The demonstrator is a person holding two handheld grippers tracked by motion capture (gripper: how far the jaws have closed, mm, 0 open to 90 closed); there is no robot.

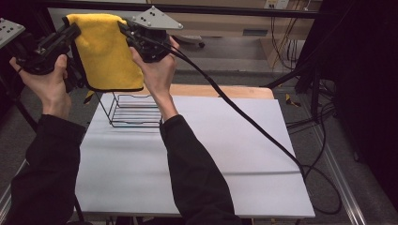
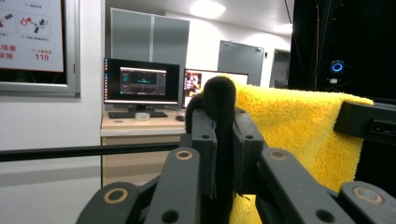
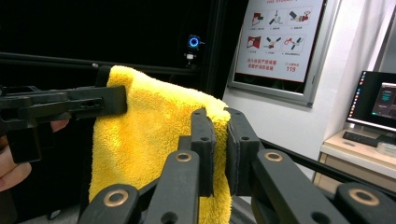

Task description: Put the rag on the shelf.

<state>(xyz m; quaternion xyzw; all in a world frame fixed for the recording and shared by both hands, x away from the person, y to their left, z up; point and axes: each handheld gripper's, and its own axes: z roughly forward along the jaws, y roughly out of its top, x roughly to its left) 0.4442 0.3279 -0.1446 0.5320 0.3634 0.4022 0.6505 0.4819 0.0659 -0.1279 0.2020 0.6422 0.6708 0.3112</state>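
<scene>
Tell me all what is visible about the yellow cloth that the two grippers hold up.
The yellow cloth looks like thick, fluffy microfibre with a dark stitched border. It hangs in the air, folded double over its top edge, above the far left part of the table and in front of a black wire rack. The left gripper pinches its top left corner and the right gripper its top right corner, both with jaws closed on the fabric. Its lower edge hangs free near the rack's top; contact cannot be told.
</scene>
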